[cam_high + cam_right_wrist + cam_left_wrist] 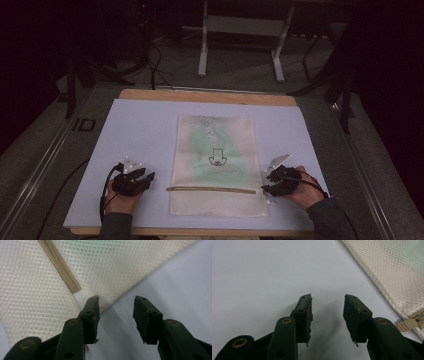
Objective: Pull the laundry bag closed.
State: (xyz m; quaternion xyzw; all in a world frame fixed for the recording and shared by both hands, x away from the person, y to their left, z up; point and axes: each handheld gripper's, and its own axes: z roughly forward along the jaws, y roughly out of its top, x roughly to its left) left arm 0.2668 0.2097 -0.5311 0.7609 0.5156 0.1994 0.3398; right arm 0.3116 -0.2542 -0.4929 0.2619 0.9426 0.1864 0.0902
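A cream mesh bag with something green inside lies flat on the middle of the mat, and a tan zipper runs across its lower part. My left gripper rests on the mat just left of the zipper's left end, open with nothing between its jaws. In the left gripper view the gripper points over bare mat, with the bag and its zipper pull off to the right. My right gripper sits at the bag's right edge by the zipper's end. In the right gripper view the gripper is open, and the bag's edge and zipper lie just ahead.
A pale blue mat covers a wooden tabletop. Beyond the table stand a white frame's legs on a grey floor, with cables trailing at the back left. Bare mat lies on both sides of the bag.
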